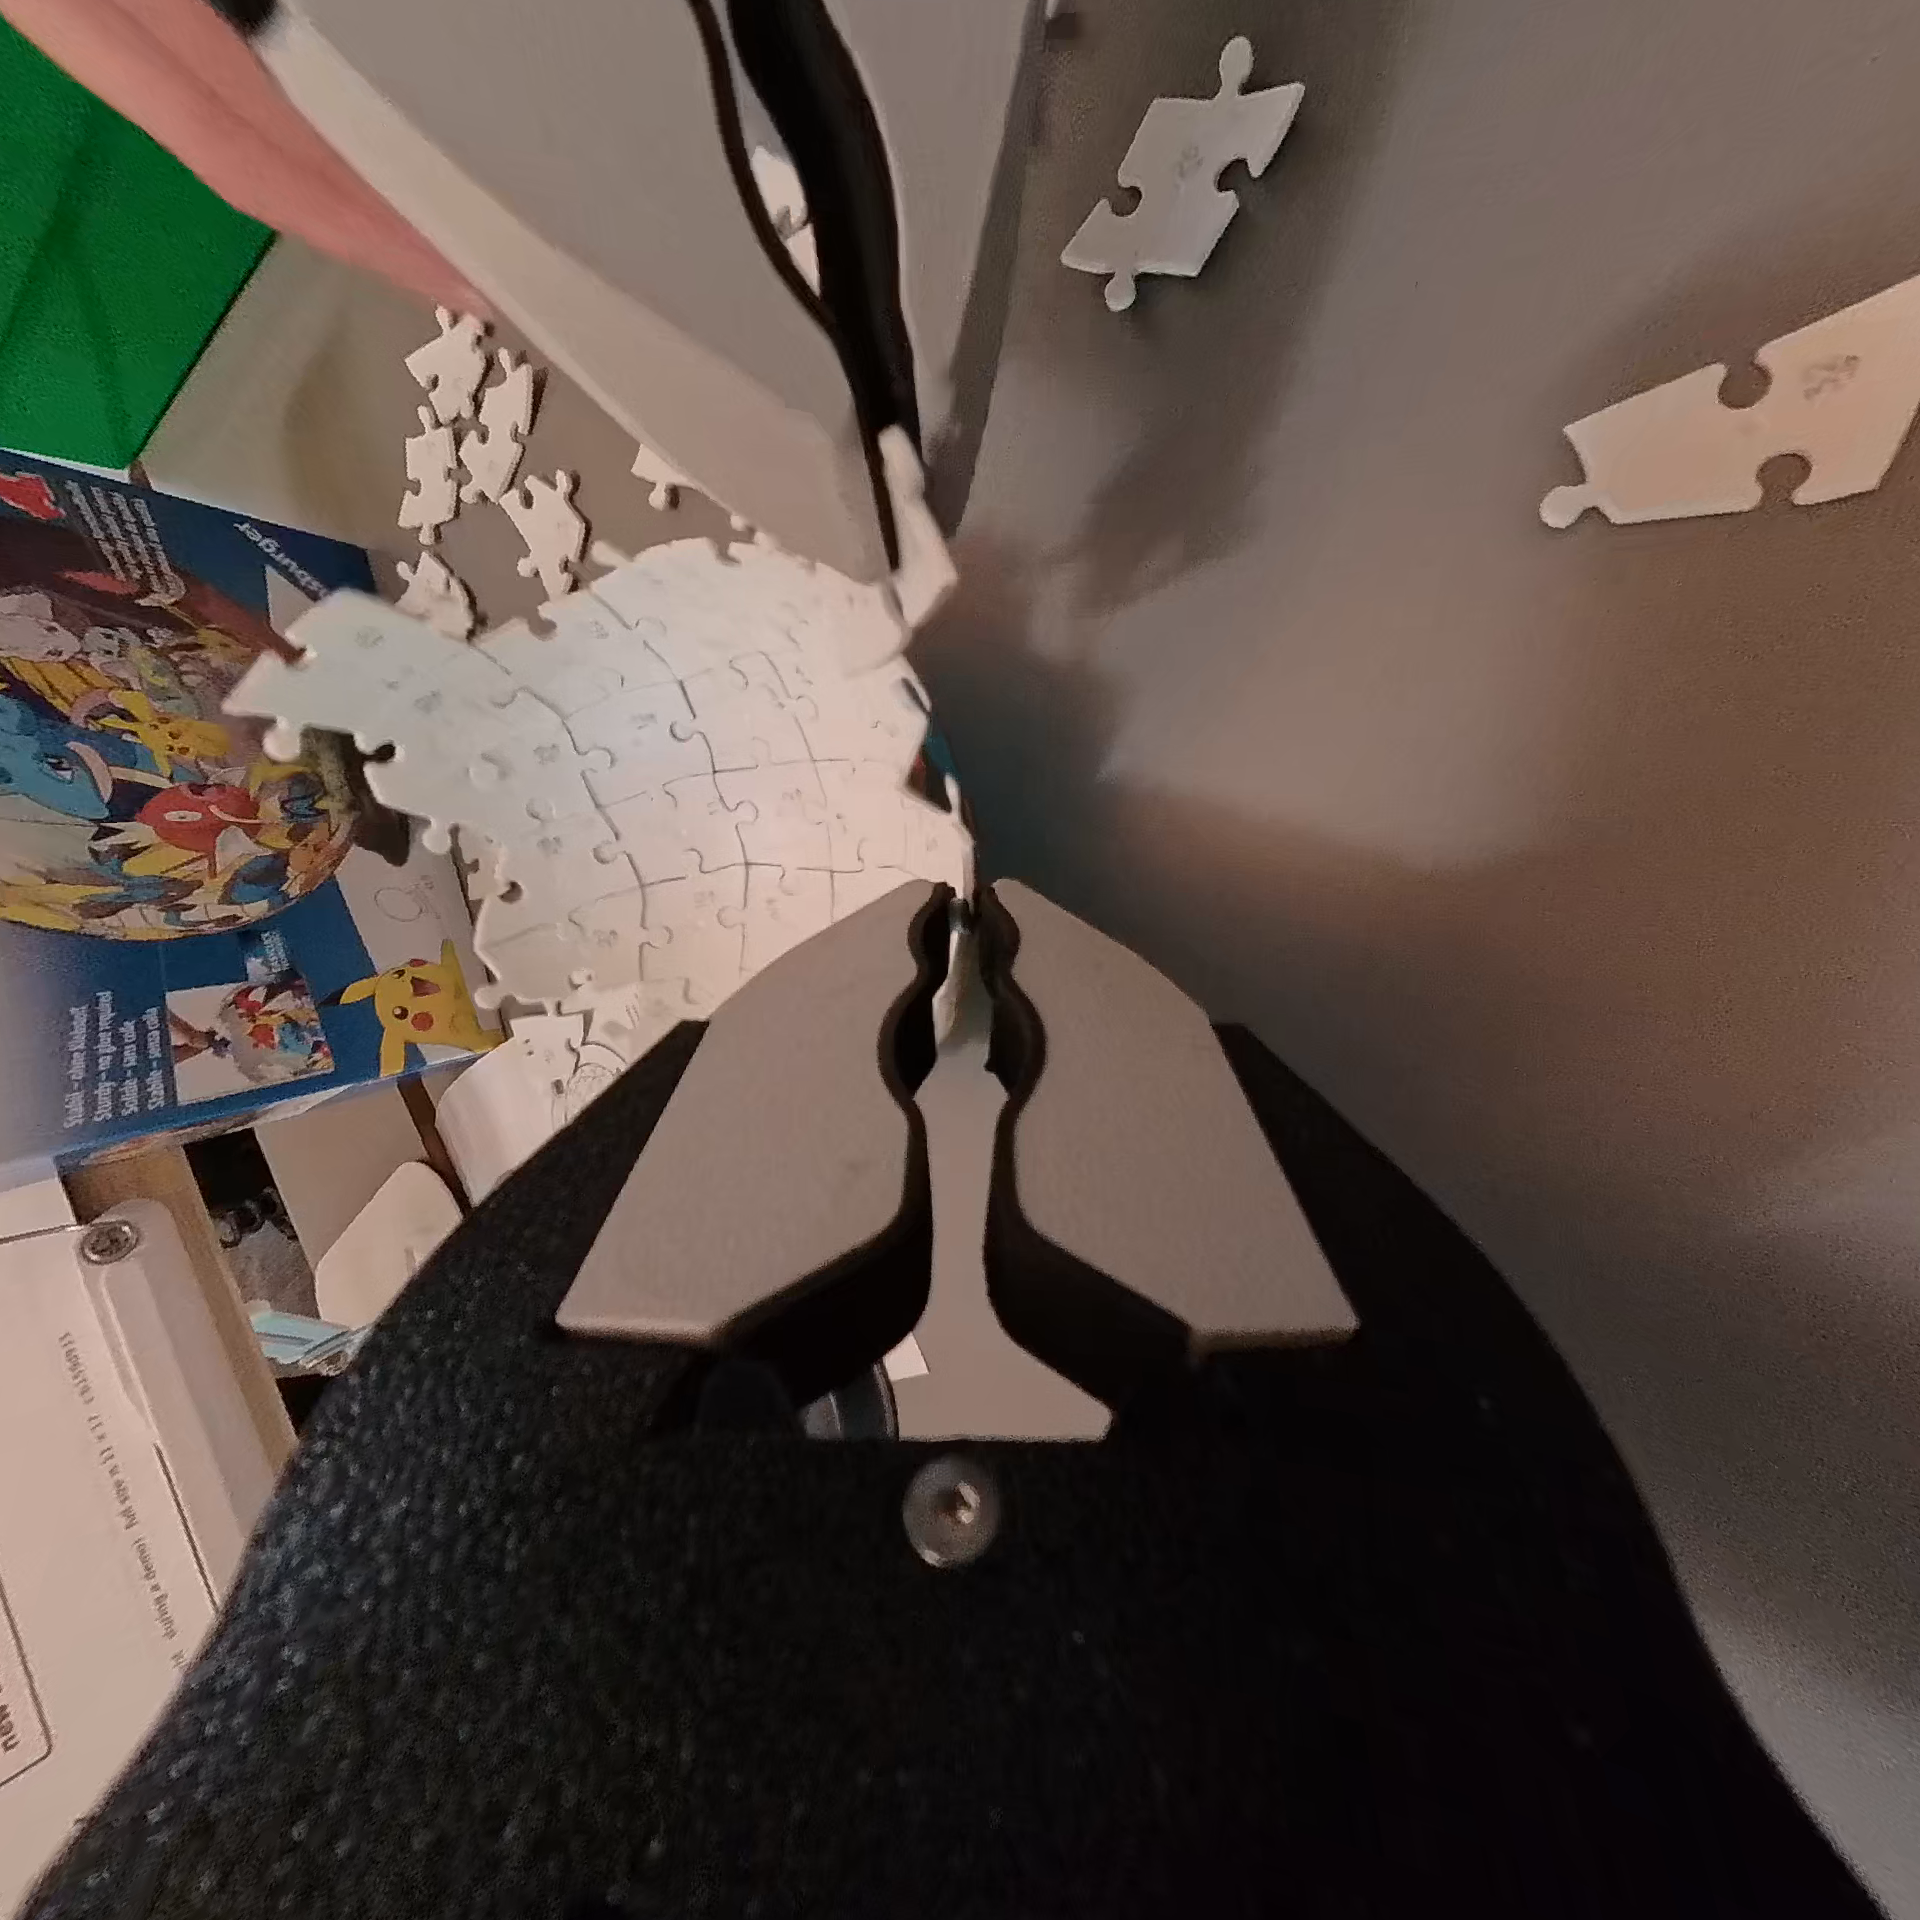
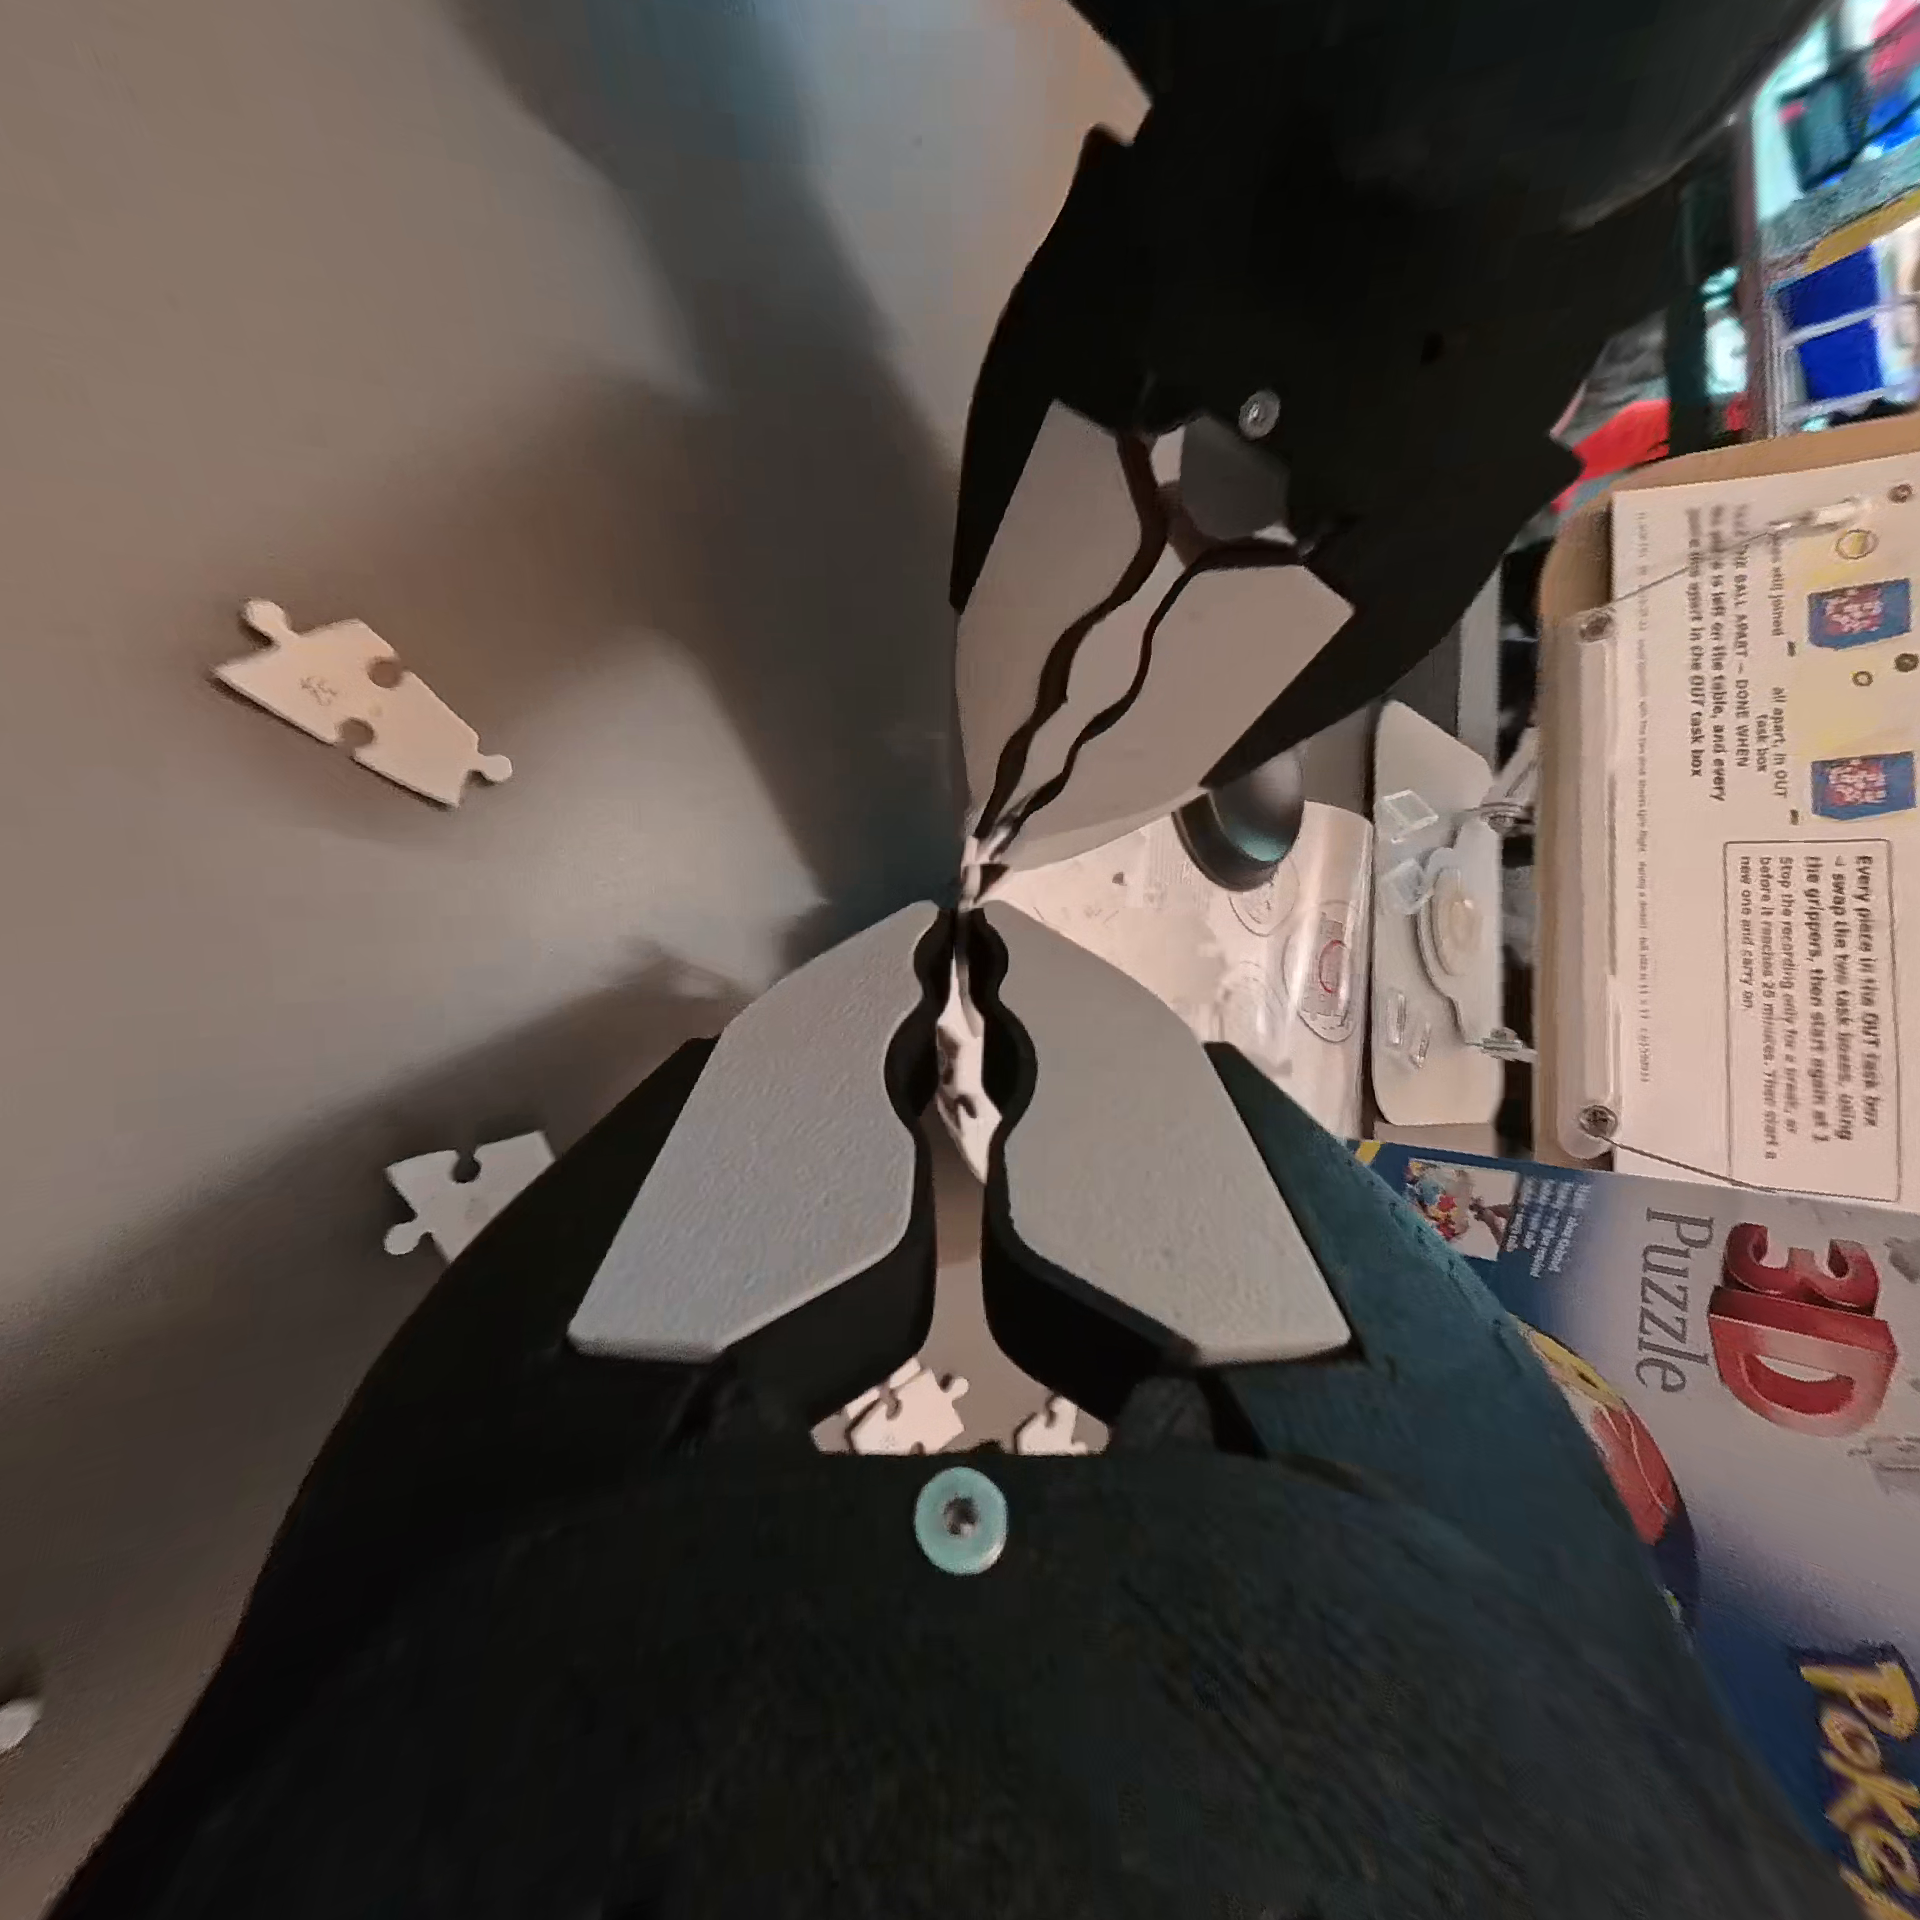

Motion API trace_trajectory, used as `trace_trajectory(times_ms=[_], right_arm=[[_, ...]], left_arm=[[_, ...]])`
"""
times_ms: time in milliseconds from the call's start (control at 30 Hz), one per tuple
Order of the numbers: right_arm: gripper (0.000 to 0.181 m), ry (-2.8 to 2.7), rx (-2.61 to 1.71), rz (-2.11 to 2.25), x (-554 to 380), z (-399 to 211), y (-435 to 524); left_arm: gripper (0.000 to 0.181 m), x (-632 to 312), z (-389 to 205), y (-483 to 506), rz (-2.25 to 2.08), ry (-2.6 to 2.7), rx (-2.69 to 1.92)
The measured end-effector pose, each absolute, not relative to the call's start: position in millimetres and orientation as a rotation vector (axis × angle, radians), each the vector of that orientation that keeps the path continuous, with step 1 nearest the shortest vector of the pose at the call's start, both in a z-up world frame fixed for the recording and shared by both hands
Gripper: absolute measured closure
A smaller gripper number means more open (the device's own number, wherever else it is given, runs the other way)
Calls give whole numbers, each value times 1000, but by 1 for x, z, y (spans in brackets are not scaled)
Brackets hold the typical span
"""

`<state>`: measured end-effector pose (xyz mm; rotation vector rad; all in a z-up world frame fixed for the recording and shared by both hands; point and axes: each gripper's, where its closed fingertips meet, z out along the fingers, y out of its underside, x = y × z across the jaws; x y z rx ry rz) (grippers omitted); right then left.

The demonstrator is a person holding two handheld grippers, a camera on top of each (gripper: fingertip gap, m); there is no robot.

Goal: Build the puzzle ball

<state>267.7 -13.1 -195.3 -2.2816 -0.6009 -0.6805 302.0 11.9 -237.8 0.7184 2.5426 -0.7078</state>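
The partly built puzzle ball (image 1: 675,790) is a curved white shell of joined pieces, seen from its blank inner side. My left gripper (image 1: 966,899) is shut on the shell's near rim and holds it above the grey table. In the left wrist view my right gripper (image 1: 914,566) reaches in from the top, shut on a white puzzle piece (image 1: 920,540) that touches the shell's far rim. In the right wrist view my right gripper (image 2: 961,920) is shut on that piece (image 2: 961,1060), tip to tip with the left gripper (image 2: 987,826); the shell is mostly hidden there.
Loose white pieces lie on the grey table (image 1: 1184,171) (image 1: 1745,442) (image 2: 364,696) (image 2: 468,1184), with several more behind the shell (image 1: 488,468). The colourful puzzle box (image 1: 156,779) (image 2: 1714,1403) and a printed card on a cardboard box (image 2: 1714,831) stand at the table's side. My hands' fingertips stand some 6 cm from each other.
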Motion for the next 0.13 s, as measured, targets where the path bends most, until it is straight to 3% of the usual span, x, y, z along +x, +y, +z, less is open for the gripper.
trace_trajectory(times_ms=[133], right_arm=[[179, -559, -2372, -521, 263, -187, -19]], left_arm=[[177, 303, -239, 12, -689, 2540, 715]])
